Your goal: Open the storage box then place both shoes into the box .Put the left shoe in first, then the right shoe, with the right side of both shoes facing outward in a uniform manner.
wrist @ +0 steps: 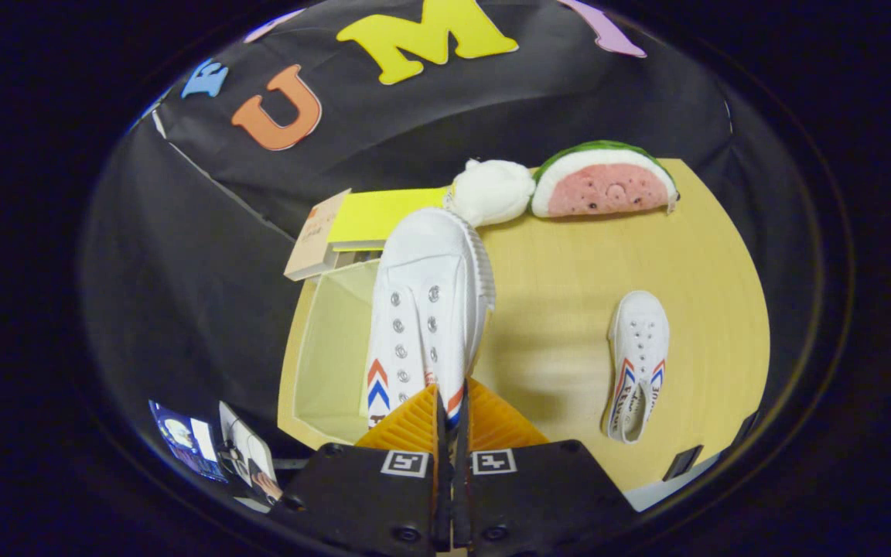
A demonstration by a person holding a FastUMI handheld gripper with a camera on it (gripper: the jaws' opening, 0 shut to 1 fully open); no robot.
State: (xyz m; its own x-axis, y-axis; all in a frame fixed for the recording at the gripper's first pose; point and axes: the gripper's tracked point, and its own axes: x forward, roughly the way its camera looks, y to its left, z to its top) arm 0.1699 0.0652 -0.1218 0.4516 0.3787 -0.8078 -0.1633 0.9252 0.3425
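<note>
Hand-held gripper (452, 418) pinching heel of white shoe (424, 309), toe pointing far, hanging above open storage box (329, 363) at bench (569, 309) left edge. Yellow book (372, 216) beyond box. White plush (492, 192), watermelon toy (604, 182) at far side. Second shoe (637, 363) lying right, well apart.

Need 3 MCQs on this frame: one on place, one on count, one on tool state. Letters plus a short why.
1. Where does the watermelon plush sit?
A. inside the storage box
B. at the table's far edge
C. between the fingers

2. How many white shoes?
A. one
B. two
C. three

3. The tool is:
A. open above the table
B. shut on the held shoe
C. shut on the plush

Key: B, it lies at the table edge beyond the shoes; B, held shoe plus shoe on the table; B, both fingers pinch its heel over the storage box.
</note>
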